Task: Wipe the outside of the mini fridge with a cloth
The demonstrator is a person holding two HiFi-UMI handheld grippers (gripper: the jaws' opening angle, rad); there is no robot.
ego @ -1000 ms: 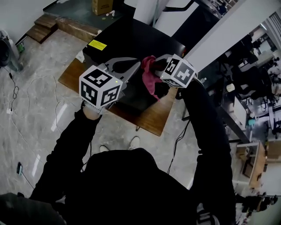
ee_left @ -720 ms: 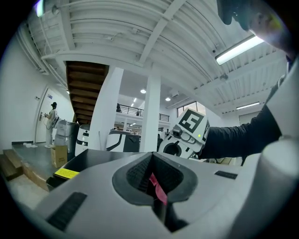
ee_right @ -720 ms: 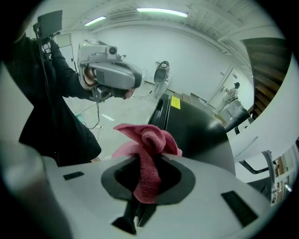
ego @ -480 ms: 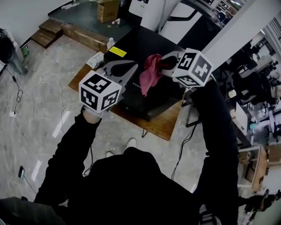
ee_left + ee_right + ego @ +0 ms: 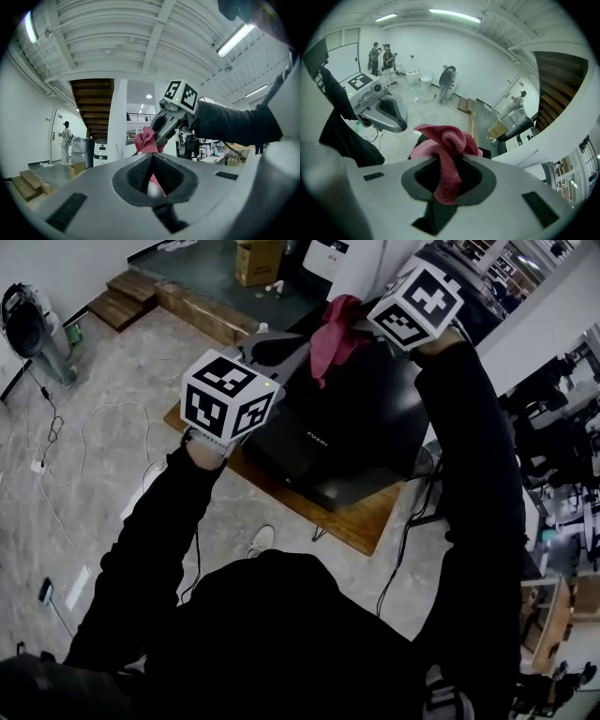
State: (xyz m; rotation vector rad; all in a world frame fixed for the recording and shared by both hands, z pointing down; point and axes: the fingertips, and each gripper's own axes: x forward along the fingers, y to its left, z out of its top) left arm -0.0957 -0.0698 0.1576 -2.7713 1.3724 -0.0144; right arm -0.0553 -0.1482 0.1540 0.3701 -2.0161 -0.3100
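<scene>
Jaws of the right gripper [image 5: 449, 158] are clamped on a bunched pink cloth [image 5: 446, 137], held up over the far edge of the black mini fridge [image 5: 366, 427] on its low wooden worktop [image 5: 349, 523]. The left gripper [image 5: 152, 157] has its jaws together on nothing. Wiping looks not yet begun: next, bring the cloth down flat onto the fridge's top.

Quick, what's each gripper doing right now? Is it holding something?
Left gripper: jaws shut, holding nothing.
Right gripper: jaws shut on the cloth.
</scene>
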